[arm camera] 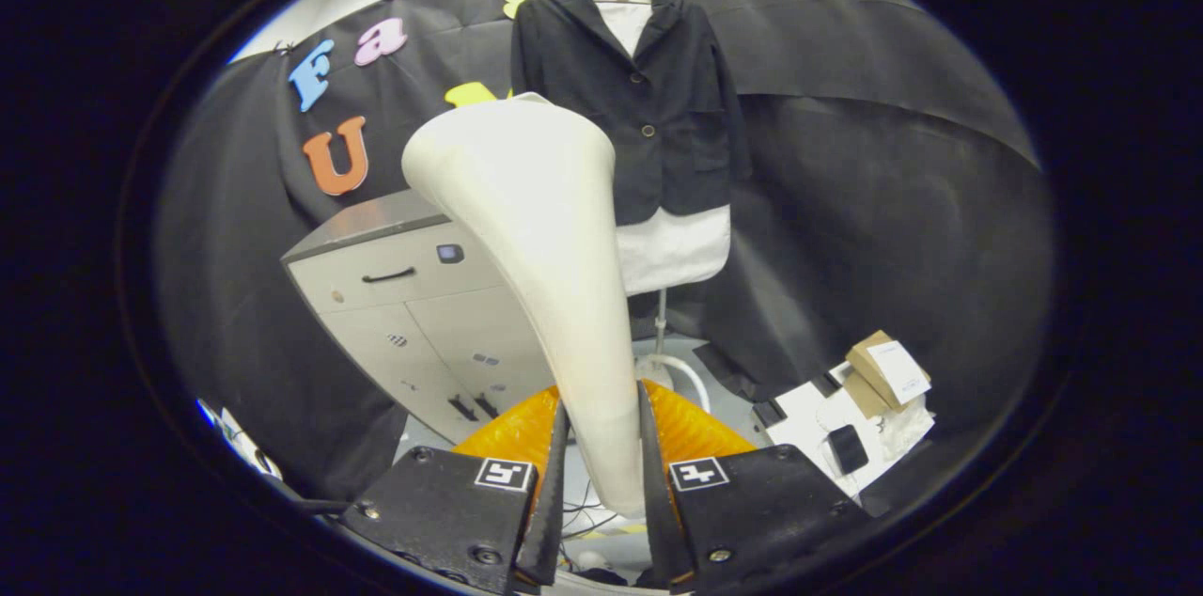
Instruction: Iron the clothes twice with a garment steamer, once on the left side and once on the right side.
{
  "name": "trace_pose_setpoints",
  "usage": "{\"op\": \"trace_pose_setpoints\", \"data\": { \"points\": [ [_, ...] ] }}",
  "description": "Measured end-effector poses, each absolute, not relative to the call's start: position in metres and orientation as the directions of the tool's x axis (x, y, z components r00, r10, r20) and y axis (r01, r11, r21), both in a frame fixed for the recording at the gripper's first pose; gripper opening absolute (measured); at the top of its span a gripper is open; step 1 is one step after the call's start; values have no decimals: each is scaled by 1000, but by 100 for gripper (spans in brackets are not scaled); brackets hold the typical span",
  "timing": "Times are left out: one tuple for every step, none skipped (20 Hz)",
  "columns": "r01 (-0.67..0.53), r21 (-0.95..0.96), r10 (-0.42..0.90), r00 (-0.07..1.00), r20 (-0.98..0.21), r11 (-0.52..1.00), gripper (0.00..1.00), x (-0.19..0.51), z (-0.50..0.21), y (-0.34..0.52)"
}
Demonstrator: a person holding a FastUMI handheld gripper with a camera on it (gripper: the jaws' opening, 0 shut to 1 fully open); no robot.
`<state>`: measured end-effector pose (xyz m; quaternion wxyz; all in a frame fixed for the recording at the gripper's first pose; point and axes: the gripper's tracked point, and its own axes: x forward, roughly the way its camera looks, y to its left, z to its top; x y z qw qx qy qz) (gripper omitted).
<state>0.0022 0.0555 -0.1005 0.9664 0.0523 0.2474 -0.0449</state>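
No brand or readable writing shows on anything ahead of you; the pale label on the brown cardboard box [883,370] is too small to make out, and each finger housing carries only a square black-and-white marker.

Your gripper [603,474] is clamped on the cream, smooth plastic garment steamer [540,267]: both fingers press against its narrow handle from either side, so they stand only that handle's width apart. From there the steamer rises and flares into a broad, rounded head tilted to the left.

Beyond the head, the black woven jacket [648,98] with dark buttons hangs on a white fabric mannequin torso [672,248] set on a thin metal pole. The steamer head sits in front of the jacket's left edge as you see it; you cannot tell whether they touch.

Left of the steamer stands a light grey cabinet [395,295] with a black drawer handle. To the right, the box rests on a white worktop [799,417] beside a small black device [848,447].
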Motion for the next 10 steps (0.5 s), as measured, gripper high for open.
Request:
{"op": "trace_pose_setpoints", "data": {
  "points": [
    [101,79,-50,874,-484,992,40,-2,-103,60],
    [94,75,-45,872,-487,993,40,-5,-104,63],
    [84,69,-40,871,-489,994,40,-8,-105,66],
    [77,64,-36,871,-491,995,40,-10,-106,70],
    [68,57,-31,871,-490,996,40,-11,-106,72],
    [59,48,-29,872,-489,997,40,-12,-107,75],
    [52,40,-26,873,-487,998,40,-14,-106,79],
    [45,36,-22,872,-489,998,40,-13,-107,81],
    [39,31,-19,870,-492,999,40,-14,-108,84],
    [36,28,-18,870,-493,999,40,-14,-109,84]
  ]
}}
